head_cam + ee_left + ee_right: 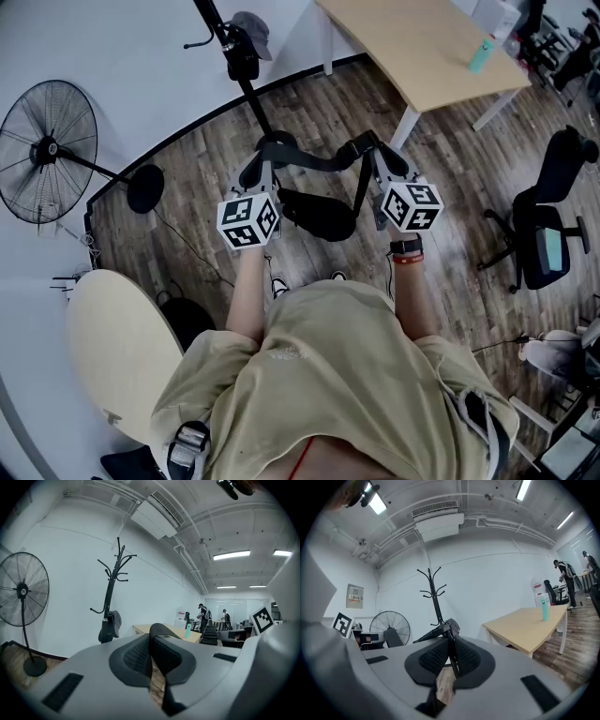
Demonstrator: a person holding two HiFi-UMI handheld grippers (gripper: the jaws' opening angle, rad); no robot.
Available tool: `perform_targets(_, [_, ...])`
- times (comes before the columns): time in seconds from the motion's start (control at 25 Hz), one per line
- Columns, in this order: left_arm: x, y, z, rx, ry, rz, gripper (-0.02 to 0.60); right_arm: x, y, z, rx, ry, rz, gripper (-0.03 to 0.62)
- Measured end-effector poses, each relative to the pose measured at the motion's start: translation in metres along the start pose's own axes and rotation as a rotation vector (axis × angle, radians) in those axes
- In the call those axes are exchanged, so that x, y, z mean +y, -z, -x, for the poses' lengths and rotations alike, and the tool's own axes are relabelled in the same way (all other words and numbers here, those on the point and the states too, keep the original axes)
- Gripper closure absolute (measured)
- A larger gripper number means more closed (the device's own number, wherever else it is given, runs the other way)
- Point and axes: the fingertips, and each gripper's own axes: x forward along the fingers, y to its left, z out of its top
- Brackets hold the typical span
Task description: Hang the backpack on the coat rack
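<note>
A black backpack (pixel 319 214) hangs above the wood floor between my two grippers, held up by its strap (pixel 314 161). My left gripper (pixel 270 155) is shut on the strap's left end, and a loop of strap (pixel 161 631) pokes out of its pads. My right gripper (pixel 368 145) is shut on the right end, where the strap (pixel 433 633) runs off to the left. The black coat rack (pixel 246 80) stands just beyond the backpack, against the white wall. It rises ahead with bare upper hooks in the left gripper view (pixel 111 597) and the right gripper view (pixel 433 592).
A grey cap (pixel 251 33) hangs low on the rack. A standing fan (pixel 42 150) is at the left and its round base (pixel 145 187) rests on the floor. A wooden table (pixel 422 47) with a teal bottle (pixel 480 54) and an office chair (pixel 548 225) are at the right.
</note>
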Motion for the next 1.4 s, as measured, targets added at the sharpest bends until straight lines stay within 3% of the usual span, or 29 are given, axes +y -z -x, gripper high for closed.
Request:
perform_targets(0.28, [-0.051, 0.017, -0.015, 0.020, -0.002, 0.006, 0.555, -0.018, 0.010, 0.019, 0.039, -0.055, -0.014, 0.548])
perform_targets(0.44, [-0.058, 0.027, -0.029, 0.060, 0.003, -0.003, 0.555, -0.024, 0.016, 0.007, 0.065, -0.054, -0.012, 0.548])
perform_targets(0.72, [-0.042, 0.036, -0.084, 0.078, 0.042, 0.008, 0.555, -0.055, 0.021, -0.044, 0.090, 0.011, -0.003, 0.547])
perform_targets(0.96, [-0.029, 0.024, -0.157, 0.066, 0.079, 0.019, 0.555, -0.090, 0.011, -0.104, 0.100, 0.055, -0.060, 0.546])
perform_targets(1.4, [0.035, -0.010, -0.255, 0.077, 0.061, 0.032, 0.555, -0.099, -0.016, -0.232, 0.126, 0.031, -0.074, 0.546])
